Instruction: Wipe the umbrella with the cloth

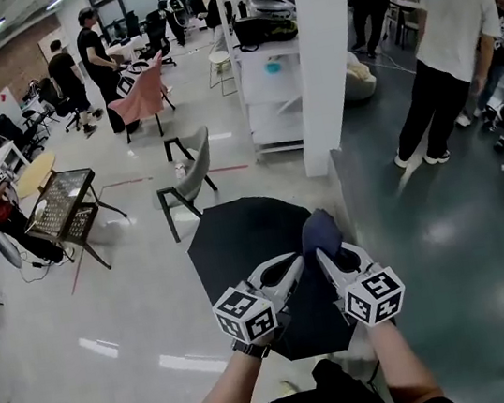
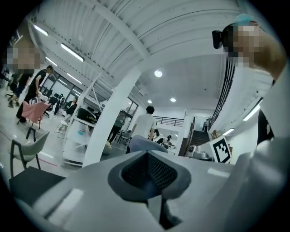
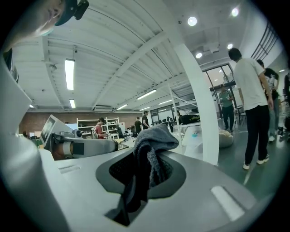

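The right gripper pinches a dark blue-grey fabric cloth over the open black umbrella; the left gripper sits closed, seemingly empty; wiping looks about to begin, so the cloth must press onto the canopy.

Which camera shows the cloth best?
The right gripper view: the cloth fills the middle, pinched between the right gripper's jaws, its nap visible. The head view shows it only as a small dark bundle against the black umbrella. The left gripper view catches just a grey-blue lump, probably it, beyond the left gripper.
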A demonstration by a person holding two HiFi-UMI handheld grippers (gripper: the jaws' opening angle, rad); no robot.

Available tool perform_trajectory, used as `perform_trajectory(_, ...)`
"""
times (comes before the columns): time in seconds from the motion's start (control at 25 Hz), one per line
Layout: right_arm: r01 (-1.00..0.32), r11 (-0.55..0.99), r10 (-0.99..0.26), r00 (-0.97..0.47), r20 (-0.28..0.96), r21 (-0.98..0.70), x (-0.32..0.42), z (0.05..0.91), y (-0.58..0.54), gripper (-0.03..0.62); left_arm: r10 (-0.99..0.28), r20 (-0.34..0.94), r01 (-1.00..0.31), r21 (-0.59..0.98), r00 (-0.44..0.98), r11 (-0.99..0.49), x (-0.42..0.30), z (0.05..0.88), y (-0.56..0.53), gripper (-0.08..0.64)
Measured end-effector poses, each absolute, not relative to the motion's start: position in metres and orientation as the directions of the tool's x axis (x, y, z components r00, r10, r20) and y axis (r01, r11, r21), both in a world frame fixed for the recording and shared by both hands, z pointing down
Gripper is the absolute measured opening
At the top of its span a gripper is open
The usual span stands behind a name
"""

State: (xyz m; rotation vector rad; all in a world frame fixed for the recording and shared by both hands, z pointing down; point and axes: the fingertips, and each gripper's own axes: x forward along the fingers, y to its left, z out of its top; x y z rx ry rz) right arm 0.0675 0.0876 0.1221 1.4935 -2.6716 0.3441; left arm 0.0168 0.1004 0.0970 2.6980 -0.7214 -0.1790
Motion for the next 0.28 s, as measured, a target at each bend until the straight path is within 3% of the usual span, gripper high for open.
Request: perform_trajectory(0.28,-0.851,0.506,-0.840,-0.523,0.147,-0.139,0.0631,0.1146,0.0935,0.081,-0.535,-0.041,-0.491,0.342,0.844,-0.801,0.0108,0.0896,0.1002,0.002)
